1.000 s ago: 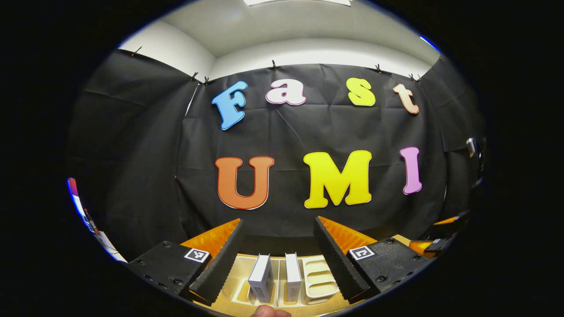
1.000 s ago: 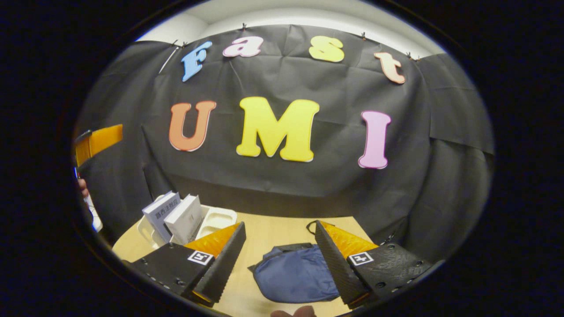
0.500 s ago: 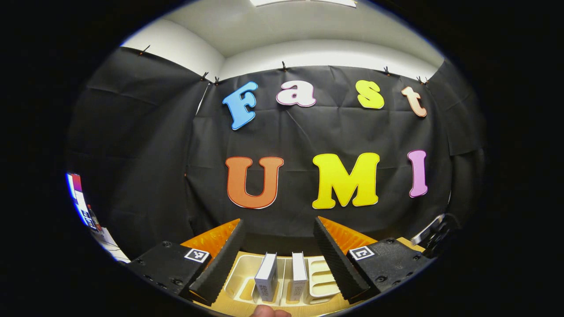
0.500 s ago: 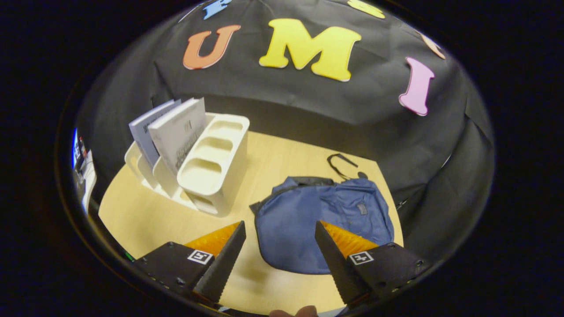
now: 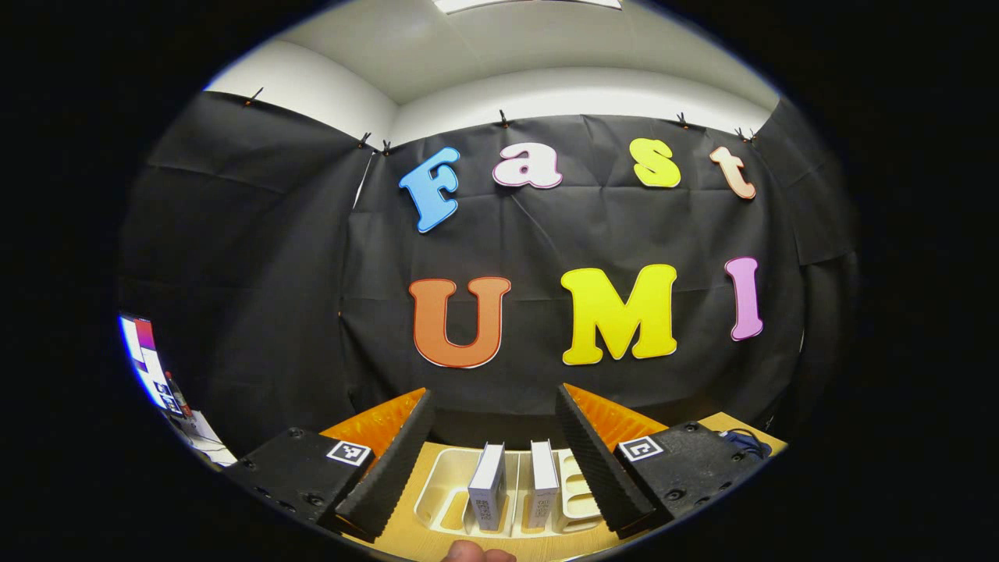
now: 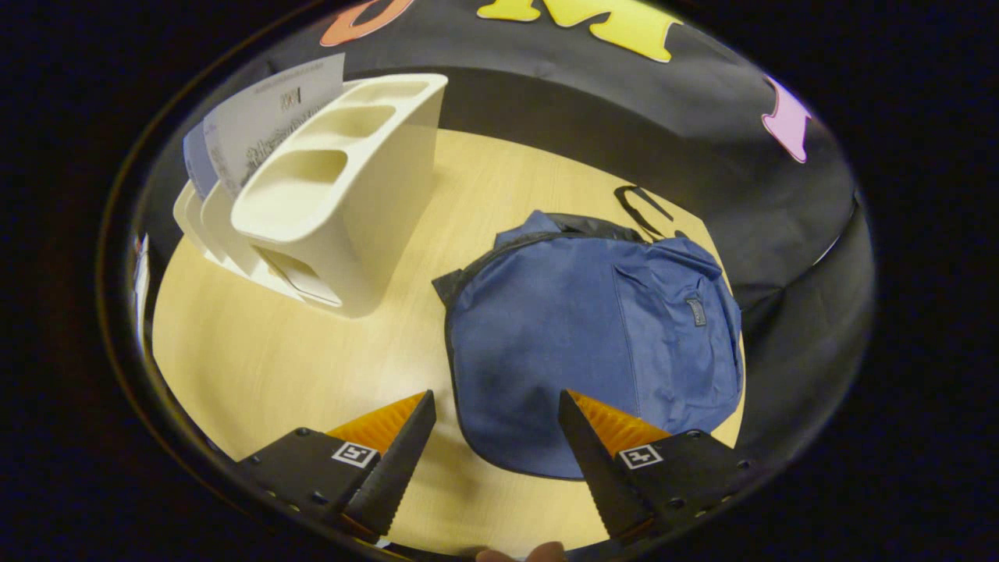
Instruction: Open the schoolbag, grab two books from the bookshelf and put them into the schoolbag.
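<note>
your left gripper (image 5: 495, 406) is held level with its fingers spread wide and nothing between them, aimed across the wooden table (image 5: 406, 527) at the cream bookshelf (image 5: 443, 488). two books (image 5: 487, 485) stand upright in that bookshelf, side by side in neighbouring slots with a narrow gap between them, spines toward you, framed between your open fingers but well beyond the tips. your right gripper (image 6: 493, 402) is tilted down over the table, its fingers also wide apart and holding nothing. just beyond them the blue schoolbag (image 6: 593, 343) lies flat on the tabletop, near edge showing between the fingertips; whether they touch the fabric can't be told. the schoolbag looks closed, with a dark strap (image 6: 644, 207) curling out at its far end. in the right gripper view the bookshelf sits to the left of the schoolbag, close by but apart, books leaning at its far side.
</note>
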A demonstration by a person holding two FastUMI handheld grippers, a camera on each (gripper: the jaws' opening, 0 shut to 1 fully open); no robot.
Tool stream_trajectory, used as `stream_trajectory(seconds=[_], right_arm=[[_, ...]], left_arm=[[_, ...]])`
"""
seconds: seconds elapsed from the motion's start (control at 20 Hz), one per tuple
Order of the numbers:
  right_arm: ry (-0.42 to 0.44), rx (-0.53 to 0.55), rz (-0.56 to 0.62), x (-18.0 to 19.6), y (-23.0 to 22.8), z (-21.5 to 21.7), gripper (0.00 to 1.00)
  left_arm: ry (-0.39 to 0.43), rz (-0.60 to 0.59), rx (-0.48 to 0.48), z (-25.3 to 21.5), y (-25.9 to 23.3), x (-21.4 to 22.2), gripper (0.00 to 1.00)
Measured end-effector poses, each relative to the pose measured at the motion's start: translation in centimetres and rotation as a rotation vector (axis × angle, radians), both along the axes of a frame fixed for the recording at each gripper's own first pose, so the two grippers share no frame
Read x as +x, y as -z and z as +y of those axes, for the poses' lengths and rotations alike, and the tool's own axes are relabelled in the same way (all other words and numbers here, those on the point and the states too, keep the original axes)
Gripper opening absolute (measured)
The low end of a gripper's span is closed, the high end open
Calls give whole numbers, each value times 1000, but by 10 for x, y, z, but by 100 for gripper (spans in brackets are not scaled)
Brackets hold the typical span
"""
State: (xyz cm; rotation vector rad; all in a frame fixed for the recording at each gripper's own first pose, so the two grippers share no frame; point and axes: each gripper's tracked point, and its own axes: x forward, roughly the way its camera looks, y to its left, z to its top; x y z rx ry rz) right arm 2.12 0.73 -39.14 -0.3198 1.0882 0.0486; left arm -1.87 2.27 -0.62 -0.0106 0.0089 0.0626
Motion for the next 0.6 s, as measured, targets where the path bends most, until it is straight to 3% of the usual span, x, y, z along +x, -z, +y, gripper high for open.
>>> stream_trajectory(seconds=[0.55, 0.6], right_arm=[[49, -171, 32, 13, 33, -7, 99], [62, -184, 44, 14, 33, -11, 94]], left_arm=[[-27, 16, 5, 15, 4, -4, 99], [-28, 18, 5, 16, 4, -3, 99]])
